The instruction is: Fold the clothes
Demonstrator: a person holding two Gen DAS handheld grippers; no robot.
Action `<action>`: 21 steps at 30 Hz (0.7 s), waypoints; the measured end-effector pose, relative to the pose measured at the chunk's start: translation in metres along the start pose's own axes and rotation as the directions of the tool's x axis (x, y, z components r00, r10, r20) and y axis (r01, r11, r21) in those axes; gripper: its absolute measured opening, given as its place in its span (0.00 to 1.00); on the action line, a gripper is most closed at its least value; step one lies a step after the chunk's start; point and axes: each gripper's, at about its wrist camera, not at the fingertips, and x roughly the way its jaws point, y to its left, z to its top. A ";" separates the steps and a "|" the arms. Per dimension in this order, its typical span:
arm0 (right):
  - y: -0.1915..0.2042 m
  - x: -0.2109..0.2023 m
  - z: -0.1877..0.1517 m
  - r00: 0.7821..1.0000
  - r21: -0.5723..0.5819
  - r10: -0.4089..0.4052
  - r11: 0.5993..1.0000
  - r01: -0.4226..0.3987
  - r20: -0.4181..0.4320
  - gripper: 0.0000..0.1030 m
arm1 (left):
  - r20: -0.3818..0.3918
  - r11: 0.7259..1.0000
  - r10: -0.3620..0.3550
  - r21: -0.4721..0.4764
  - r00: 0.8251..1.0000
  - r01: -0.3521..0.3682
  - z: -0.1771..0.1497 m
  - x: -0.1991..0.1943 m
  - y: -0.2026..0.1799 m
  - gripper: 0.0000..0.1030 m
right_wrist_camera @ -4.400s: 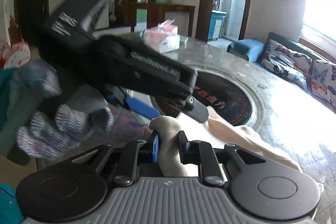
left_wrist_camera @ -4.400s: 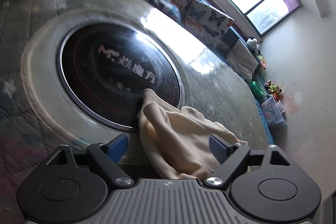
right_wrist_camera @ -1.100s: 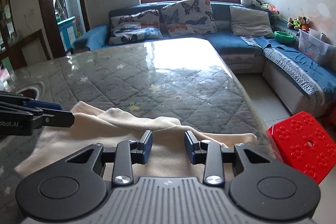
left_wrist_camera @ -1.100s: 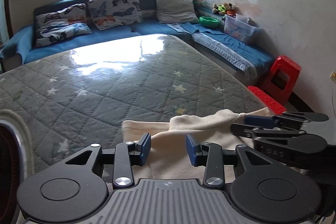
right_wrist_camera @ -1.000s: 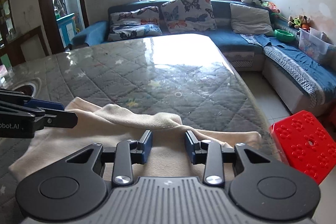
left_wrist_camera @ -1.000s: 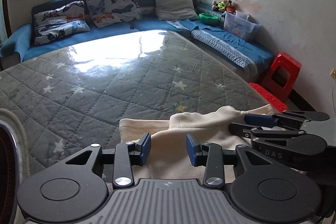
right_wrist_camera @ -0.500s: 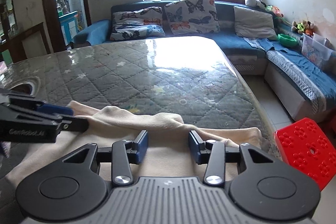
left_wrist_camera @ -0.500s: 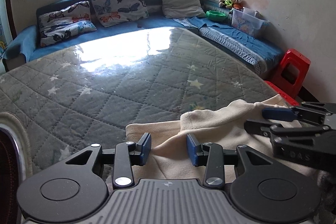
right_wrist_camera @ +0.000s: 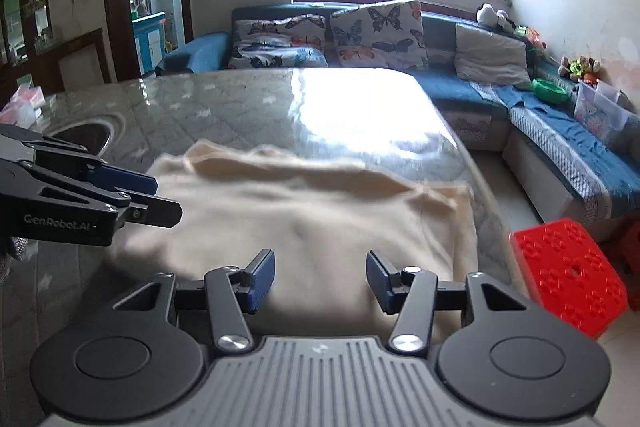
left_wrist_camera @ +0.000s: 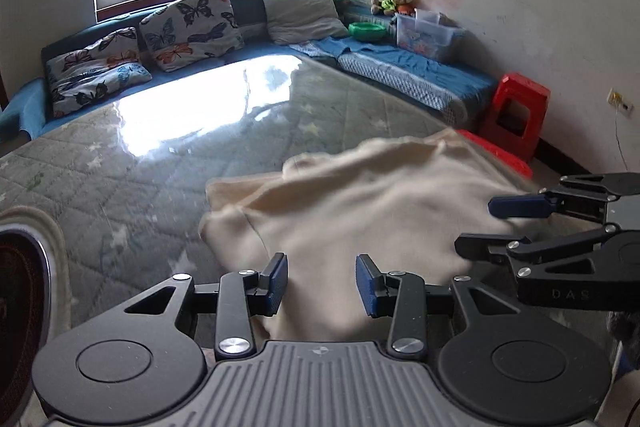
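Note:
A cream garment (left_wrist_camera: 360, 203) lies spread on the glass-topped table (left_wrist_camera: 168, 155), near its right end; it also shows in the right wrist view (right_wrist_camera: 304, 211). My left gripper (left_wrist_camera: 321, 283) is open and empty, just above the garment's near edge. My right gripper (right_wrist_camera: 320, 281) is open and empty over the garment's near edge too. The right gripper shows at the right of the left wrist view (left_wrist_camera: 500, 227), jaws apart. The left gripper shows at the left of the right wrist view (right_wrist_camera: 160, 199), jaws apart.
A dark round hotplate (left_wrist_camera: 20, 307) is set in the table at the left. A blue sofa with butterfly cushions (right_wrist_camera: 376, 27) runs behind and to the right. Red stools (right_wrist_camera: 568, 267) stand beside the table's right end. A tissue pack (right_wrist_camera: 24, 103) lies far left.
Both grippers have opened wider and let go of the garment. The garment has been flipped forward and now lies spread further across the table.

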 end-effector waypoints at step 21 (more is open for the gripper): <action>0.020 -0.023 -0.018 0.999 0.031 -0.025 0.999 0.023 0.044 0.91 | 0.023 0.999 0.047 -0.028 0.999 -0.047 -0.026 -0.029 0.000 0.81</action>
